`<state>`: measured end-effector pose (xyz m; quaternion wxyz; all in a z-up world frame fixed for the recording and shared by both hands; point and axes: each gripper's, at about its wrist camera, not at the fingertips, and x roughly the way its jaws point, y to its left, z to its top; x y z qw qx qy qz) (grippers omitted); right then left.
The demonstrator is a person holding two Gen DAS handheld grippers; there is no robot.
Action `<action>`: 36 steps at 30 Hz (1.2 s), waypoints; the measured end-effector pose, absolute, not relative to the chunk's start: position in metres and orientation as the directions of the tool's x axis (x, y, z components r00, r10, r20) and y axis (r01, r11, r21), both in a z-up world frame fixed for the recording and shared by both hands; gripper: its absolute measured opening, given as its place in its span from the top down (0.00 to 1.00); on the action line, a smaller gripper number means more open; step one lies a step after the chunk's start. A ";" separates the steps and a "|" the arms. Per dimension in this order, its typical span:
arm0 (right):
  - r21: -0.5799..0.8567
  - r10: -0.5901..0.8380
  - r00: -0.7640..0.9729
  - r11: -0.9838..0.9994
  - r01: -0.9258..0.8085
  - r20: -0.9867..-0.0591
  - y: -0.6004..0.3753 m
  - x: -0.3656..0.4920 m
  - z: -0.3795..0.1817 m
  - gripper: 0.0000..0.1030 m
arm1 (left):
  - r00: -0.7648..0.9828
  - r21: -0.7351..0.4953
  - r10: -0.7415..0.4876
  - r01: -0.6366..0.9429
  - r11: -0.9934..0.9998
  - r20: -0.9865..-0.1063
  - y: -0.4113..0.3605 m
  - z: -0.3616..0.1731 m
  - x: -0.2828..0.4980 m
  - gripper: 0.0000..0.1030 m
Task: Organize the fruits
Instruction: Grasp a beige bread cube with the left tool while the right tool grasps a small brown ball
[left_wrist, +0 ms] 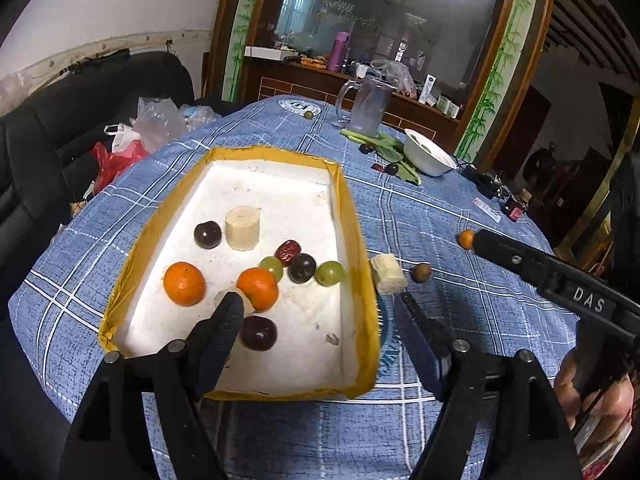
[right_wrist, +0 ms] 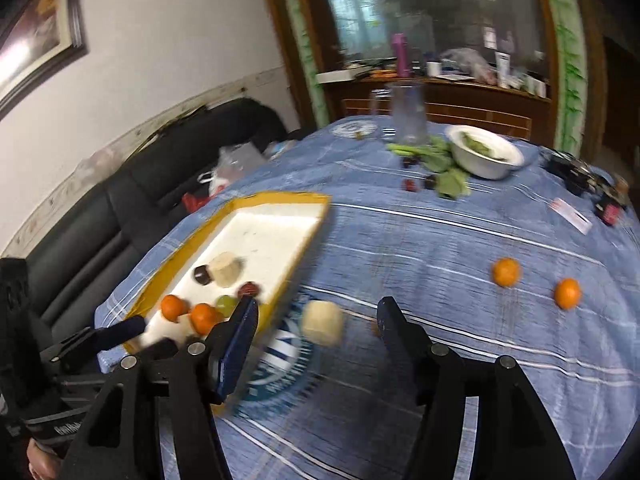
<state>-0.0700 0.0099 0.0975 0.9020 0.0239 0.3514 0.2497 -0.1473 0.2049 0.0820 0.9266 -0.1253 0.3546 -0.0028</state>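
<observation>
A yellow-rimmed white foam tray (left_wrist: 354, 240) holds two oranges (left_wrist: 184, 283), three dark plums (left_wrist: 207, 234), two green grapes (left_wrist: 330, 273), a red date (left_wrist: 289, 251) and a banana chunk (left_wrist: 242, 227). My left gripper (left_wrist: 318, 300) hangs open over the tray's near end with nothing pinched. Just right of the tray lie another banana chunk (left_wrist: 387, 274) (right_wrist: 322, 322) and a brown longan (left_wrist: 421, 272). My right gripper (right_wrist: 318, 306) is open; that banana chunk lies on the cloth in the gap, apart from the pads. Two more oranges (right_wrist: 506, 272) sit further right.
At the table's far side stand a clear pitcher (left_wrist: 366, 106) and a white bowl (left_wrist: 428, 154), with green leaves (right_wrist: 448, 178) and small dark fruits around them. Near the right edge lie a card (right_wrist: 570, 210) and a small bottle (left_wrist: 518, 206). A black sofa (left_wrist: 60, 128) with plastic bags borders the left.
</observation>
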 end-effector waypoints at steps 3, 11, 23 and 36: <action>0.265 0.446 0.641 0.893 -0.364 -0.624 -0.026 -0.066 0.093 0.34 | 0.742 -0.220 -0.101 -0.065 0.973 -0.663 0.193 0.082 -0.146 0.25; 0.338 0.389 0.655 0.917 -0.211 -0.648 -0.098 -0.056 0.076 0.34 | 0.720 -0.170 -0.120 0.002 0.985 -0.684 0.159 0.078 -0.140 0.25; 0.337 0.368 0.615 0.926 -0.171 -0.698 -0.112 -0.040 0.045 0.34 | 0.682 -0.157 -0.147 0.048 0.986 -0.716 0.139 0.061 -0.123 0.25; 0.182 0.395 0.528 0.894 -0.410 -0.752 0.014 -0.016 0.034 0.34 | 0.679 -0.193 -0.141 0.000 0.981 -0.720 0.161 0.056 -0.112 0.25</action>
